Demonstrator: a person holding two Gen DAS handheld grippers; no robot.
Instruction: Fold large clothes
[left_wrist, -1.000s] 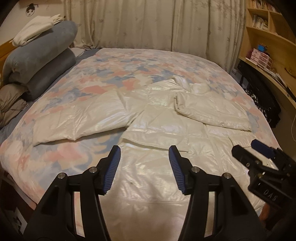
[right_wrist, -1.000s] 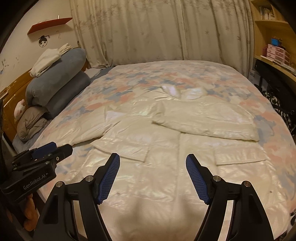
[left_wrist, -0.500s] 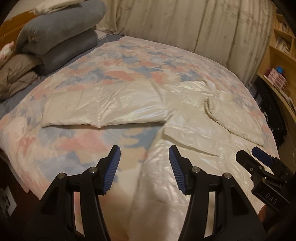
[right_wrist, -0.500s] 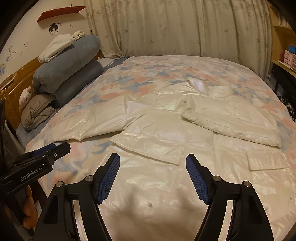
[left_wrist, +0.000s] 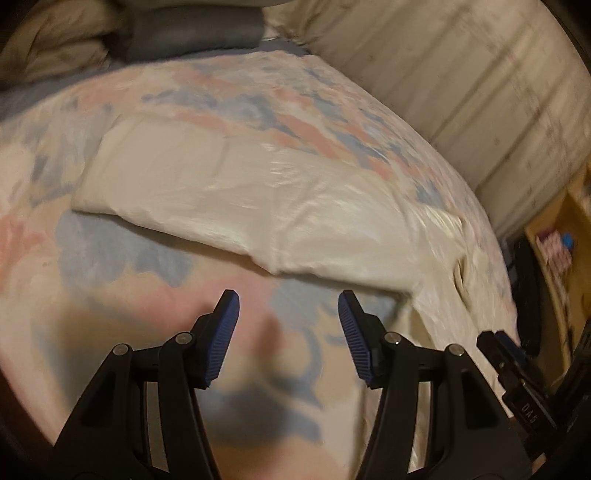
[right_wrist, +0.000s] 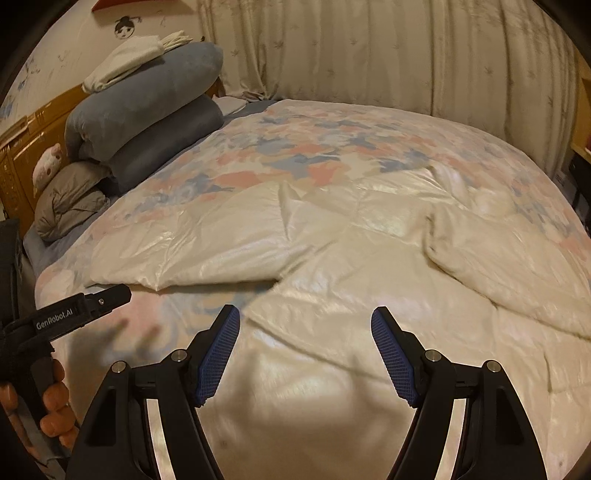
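A large shiny cream padded jacket (right_wrist: 351, 258) lies flat on the flowered bedspread (right_wrist: 314, 147). Its left sleeve (left_wrist: 240, 199) stretches out flat to the left, also in the right wrist view (right_wrist: 177, 254). The right sleeve (right_wrist: 498, 258) is folded across the body. My left gripper (left_wrist: 288, 306) is open and empty over bare bedspread just in front of the left sleeve. My right gripper (right_wrist: 304, 321) is open and empty over the jacket's lower body. The left gripper also shows at the right wrist view's left edge (right_wrist: 107, 297).
Stacked blue-grey pillows (right_wrist: 147, 107) with a folded white cloth and a grey pillow (right_wrist: 70, 199) lie at the bed's head on the left. Curtains (right_wrist: 369, 55) hang behind the bed. Wooden shelves (left_wrist: 554, 251) stand to the right.
Both grippers have moved left and closer to the bed. The left one has swung from over the jacket body to in front of the left sleeve. Both stay open.
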